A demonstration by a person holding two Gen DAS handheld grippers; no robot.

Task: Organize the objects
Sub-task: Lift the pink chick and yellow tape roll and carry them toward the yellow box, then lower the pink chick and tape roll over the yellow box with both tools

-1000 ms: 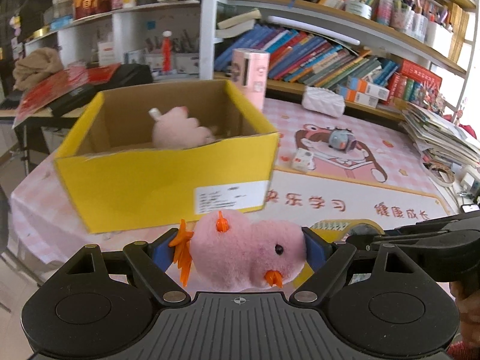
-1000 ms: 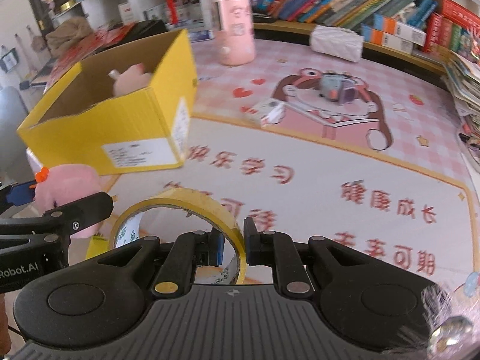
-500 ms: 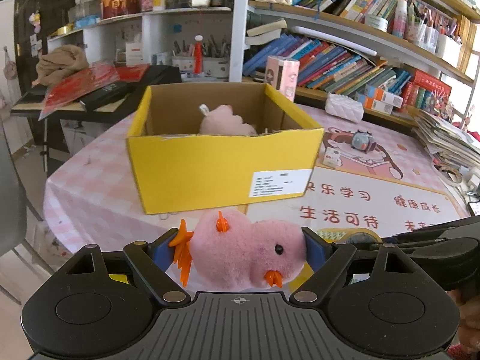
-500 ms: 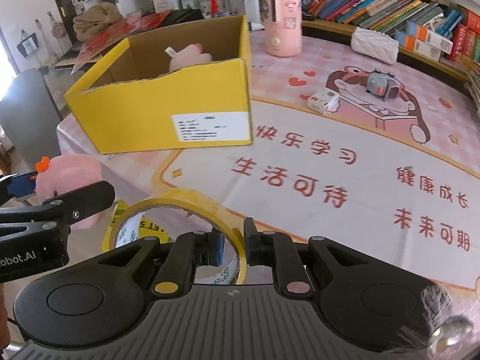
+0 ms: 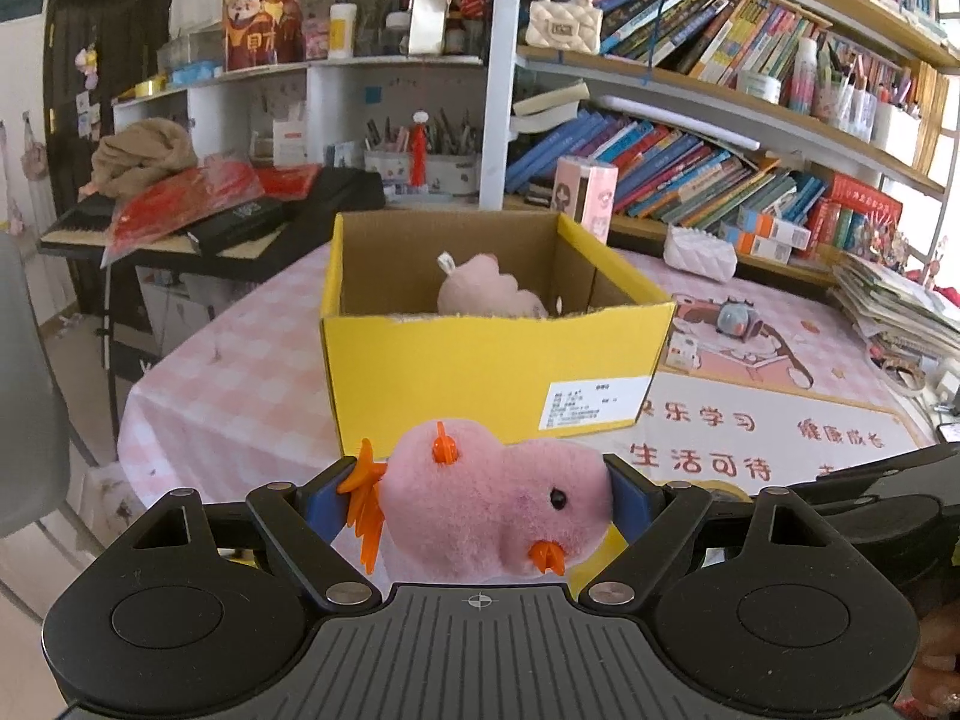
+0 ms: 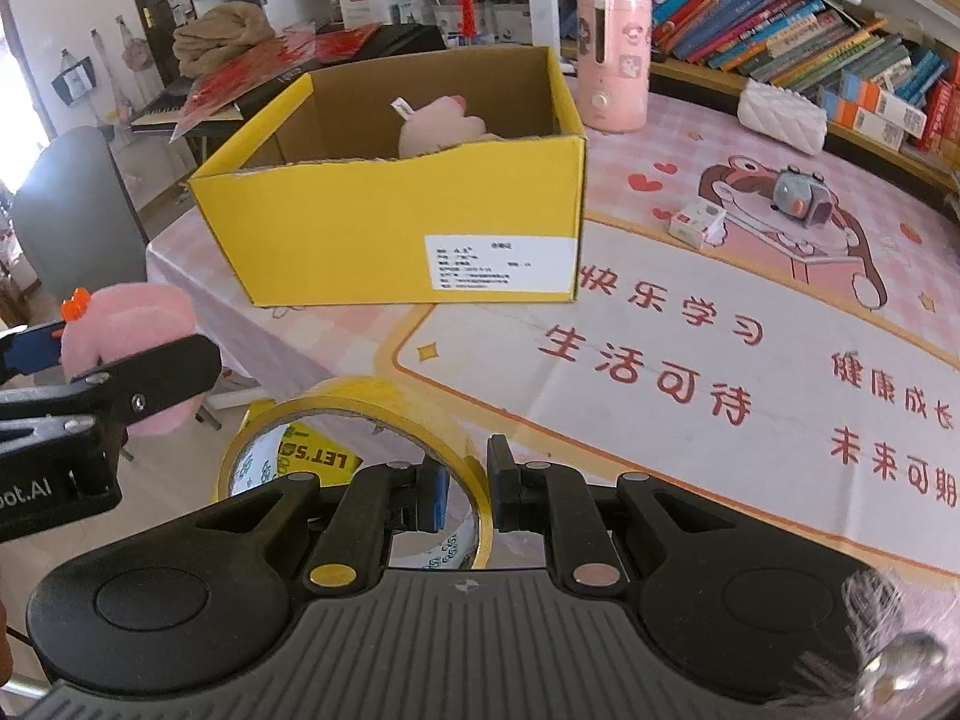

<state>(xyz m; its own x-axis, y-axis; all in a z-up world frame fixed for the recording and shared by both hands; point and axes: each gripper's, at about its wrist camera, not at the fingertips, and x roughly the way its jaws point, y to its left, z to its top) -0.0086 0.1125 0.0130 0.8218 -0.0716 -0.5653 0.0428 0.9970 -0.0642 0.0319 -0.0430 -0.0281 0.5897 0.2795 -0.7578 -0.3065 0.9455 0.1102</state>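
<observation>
Pink fuzzy plush chick with orange plastic comb, beak and tail feathers and a black bead eye lies sideways, pinched between the blue pads of the left gripper, above the table's near edge and in front of the yellow cardboard box. Inside that open box sits another pale pink plush toy. The right gripper is pressed together on the wall of a yellow adhesive tape roll, which stands upright on edge over the pink checked tablecloth.
</observation>
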